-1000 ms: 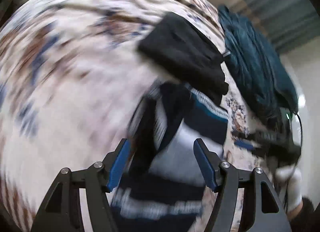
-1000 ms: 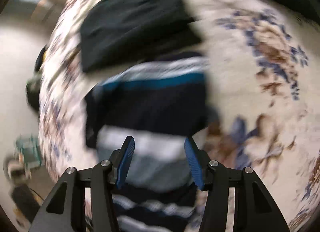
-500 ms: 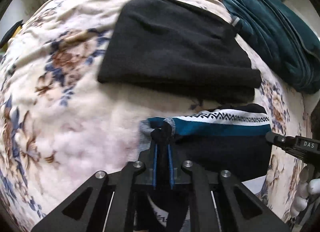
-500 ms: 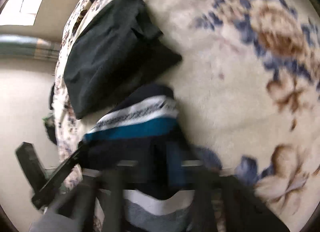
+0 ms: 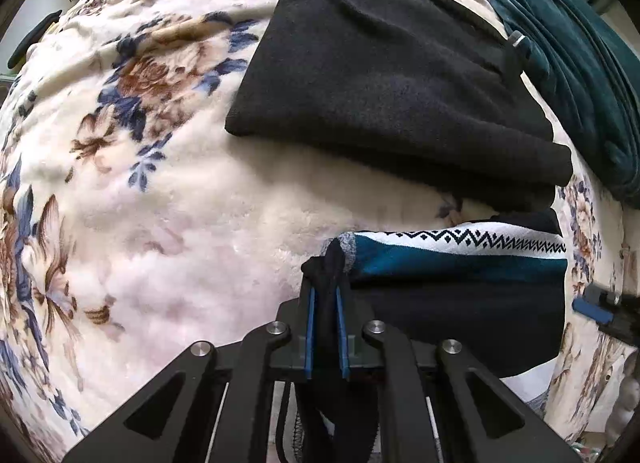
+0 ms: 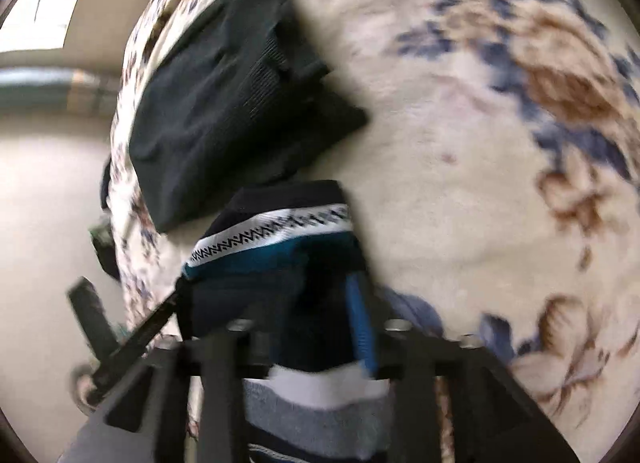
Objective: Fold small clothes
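Left claw: left gripper is pinched tight on one corner of the dark blue knit sweater with teal band and white zigzag stripe. Blue pads press the cloth from both sides.

Right claw: right gripper seems squeezed on the other corner of the same sweater. That view is blurry, so only one blue pad shows well. Its tip also peeks in at the right edge of the left view.

Sweater place: it lies on the fluffy cream blanket with brown and blue flowers, partly folded, with the zigzag stripe at the far edge.

Long way: the held edge runs sideways, from the left claw across to the right claw. Each claw has its own end, so neither is nearer the middle.

Neighbour: a folded black fleece garment sits just past the sweater, away from both claws, and its near edge seems to touch or cover the sweater's far corner.

Further off: a dark teal velvet cloth lies beyond the black one, to the right.

Next move, my guess: both claws carry the held edge forward together. Keep it level and stop short of the black garment.
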The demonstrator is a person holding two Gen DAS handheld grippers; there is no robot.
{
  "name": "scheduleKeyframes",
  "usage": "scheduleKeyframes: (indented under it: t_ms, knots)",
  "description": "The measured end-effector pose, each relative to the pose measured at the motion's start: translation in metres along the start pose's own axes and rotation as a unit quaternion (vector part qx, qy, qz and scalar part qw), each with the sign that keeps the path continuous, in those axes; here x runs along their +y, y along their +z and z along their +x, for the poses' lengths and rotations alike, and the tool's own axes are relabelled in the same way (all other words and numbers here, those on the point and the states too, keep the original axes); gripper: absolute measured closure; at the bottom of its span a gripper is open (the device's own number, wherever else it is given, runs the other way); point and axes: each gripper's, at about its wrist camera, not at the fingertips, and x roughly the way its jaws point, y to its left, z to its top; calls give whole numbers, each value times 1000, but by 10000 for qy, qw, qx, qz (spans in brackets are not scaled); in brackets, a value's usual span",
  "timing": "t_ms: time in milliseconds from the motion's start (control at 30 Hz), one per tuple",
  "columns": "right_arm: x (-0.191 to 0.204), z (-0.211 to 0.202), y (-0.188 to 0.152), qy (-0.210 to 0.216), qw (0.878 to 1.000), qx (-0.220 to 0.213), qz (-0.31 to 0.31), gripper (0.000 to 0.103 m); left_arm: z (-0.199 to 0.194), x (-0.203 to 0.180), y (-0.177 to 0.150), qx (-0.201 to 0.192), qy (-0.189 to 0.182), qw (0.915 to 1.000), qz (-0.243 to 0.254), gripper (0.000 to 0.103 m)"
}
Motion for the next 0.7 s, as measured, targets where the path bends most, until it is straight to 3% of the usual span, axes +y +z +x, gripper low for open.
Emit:
scheduleKeyframes:
  t_ms: [167, 200, 233, 300, 333, 400, 500, 633, 700]
  knots:
    - [-37, 21, -23, 163, 9969, 512, 568, 65, 11, 5, 2, 110, -114, 9997, -194, 95]
    - [-41, 30, -30, 398, 9951, 613, 665, 74, 14, 12, 2, 180, -185, 9991, -338, 94]
    - [-41, 34, -34, 335, 9954, 611, 656, 99, 16, 19, 3, 236, -266, 9980, -526, 92]
    - [-41, 38, -38, -248, 9967, 497, 587, 99, 11, 27, 4, 288, -561, 9945, -840, 90]
    - [-41, 37, -39, -203, 9968, 493, 597, 99, 4, 30, 5, 290, -754, 9918, -988, 89]
    - [-39, 36, -39, 126, 9959, 588, 674, 98, -14, 37, 2, 148, -1130, 9858, -1230, 62]
    - [-41, 27, -40, 308, 9951, 681, 651, 96, -36, 45, -9, -80, -1510, 9774, -1475, 46]
    - [-47, 24, -47, 573, 9927, 752, 743, 73, -31, 27, -9, 53, -1157, 9883, -997, 45]
    - [-47, 24, -48, 572, 9931, 624, 813, 73, -21, 8, 2, 107, -853, 9943, -627, 45]
